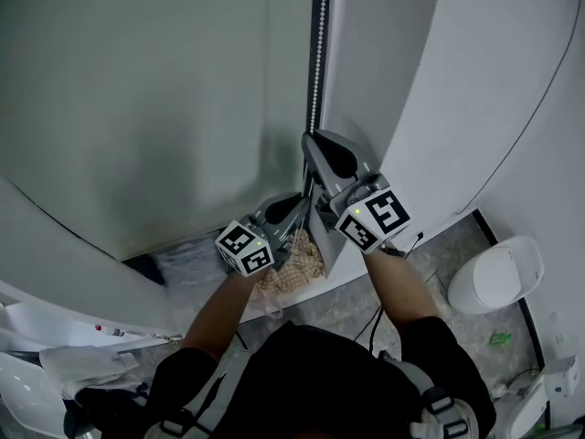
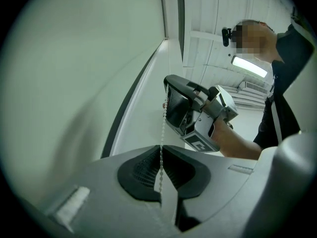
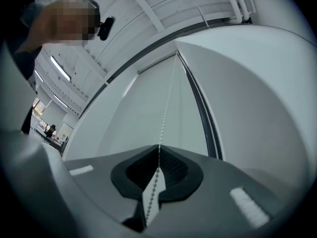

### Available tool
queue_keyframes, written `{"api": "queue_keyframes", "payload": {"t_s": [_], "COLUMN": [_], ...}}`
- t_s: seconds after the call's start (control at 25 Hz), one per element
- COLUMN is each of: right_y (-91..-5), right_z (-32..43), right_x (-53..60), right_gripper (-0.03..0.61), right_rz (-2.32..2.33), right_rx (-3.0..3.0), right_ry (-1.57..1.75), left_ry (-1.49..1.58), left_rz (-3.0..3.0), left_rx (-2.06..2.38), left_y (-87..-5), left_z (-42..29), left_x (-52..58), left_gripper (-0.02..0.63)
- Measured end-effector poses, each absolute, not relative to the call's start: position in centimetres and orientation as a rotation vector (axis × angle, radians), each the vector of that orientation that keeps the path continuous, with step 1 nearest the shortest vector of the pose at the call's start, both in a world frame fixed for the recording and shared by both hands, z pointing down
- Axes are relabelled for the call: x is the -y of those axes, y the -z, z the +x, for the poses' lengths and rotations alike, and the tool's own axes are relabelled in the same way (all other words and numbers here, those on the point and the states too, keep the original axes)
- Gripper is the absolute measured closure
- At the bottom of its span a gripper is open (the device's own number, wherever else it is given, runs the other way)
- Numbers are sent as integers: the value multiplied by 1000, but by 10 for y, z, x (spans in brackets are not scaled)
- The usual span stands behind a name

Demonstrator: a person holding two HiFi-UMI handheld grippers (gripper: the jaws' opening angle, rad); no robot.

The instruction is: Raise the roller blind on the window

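Note:
The roller blind (image 1: 137, 90) hangs as a pale grey-green sheet over the window at the left. Its white bead chain (image 1: 317, 53) runs straight down beside the dark window frame (image 1: 323, 7). My right gripper (image 1: 311, 138) is the upper one and is shut on the chain. My left gripper (image 1: 305, 199) sits just below it, also shut on the chain. In the left gripper view the chain (image 2: 164, 123) passes between the closed pads of the left gripper (image 2: 161, 148) and climbs to the right gripper (image 2: 168, 90). In the right gripper view the chain (image 3: 167, 103) rises from the closed right gripper (image 3: 159, 148) along the blind (image 3: 143, 103).
A white wall (image 1: 439, 80) closes in right of the chain. On the floor stand a white bin (image 1: 494, 277) at the right and a beige mesh object (image 1: 297, 263) under my hands. Papers and clutter (image 1: 82, 359) lie at the lower left.

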State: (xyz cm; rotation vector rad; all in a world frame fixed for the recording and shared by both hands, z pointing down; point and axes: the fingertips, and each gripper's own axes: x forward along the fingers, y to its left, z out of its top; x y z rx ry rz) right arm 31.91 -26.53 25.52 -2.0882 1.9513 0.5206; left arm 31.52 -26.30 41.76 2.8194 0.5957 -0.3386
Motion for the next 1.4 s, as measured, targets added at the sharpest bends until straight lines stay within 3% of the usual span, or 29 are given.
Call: {"api": "queue_keyframes", "payload": {"t_s": [0.24, 0.4, 0.48, 0.6, 1.0, 1.4], "right_y": [-372, -392, -390, -390, -388, -392], "right_z": [320, 322, 323, 324, 321, 313], "right_x": [266, 256, 255, 251, 244, 241], "right_gripper": [569, 569, 569, 569, 569, 569], "right_rz": [-2232, -2258, -2258, -2252, -2190, -2177], "right_rx": [-2031, -2036, -2034, -2035, -2018, -2017], "right_ry": [-283, -236, -232, -230, -199, -197], "left_ry": [-16, -89, -103, -54, 547, 634], "left_rz": [2707, 2743, 2802, 2884, 2730, 2684], "left_rx": [-581, -651, -696, -726, -915, -1036], "left_y": [-532, -551, -544, -519, -291, -248], "left_z": [317, 310, 304, 294, 309, 322], "left_x": [250, 236, 239, 253, 267, 242], "left_gripper": [595, 590, 519, 482, 480, 480]}}
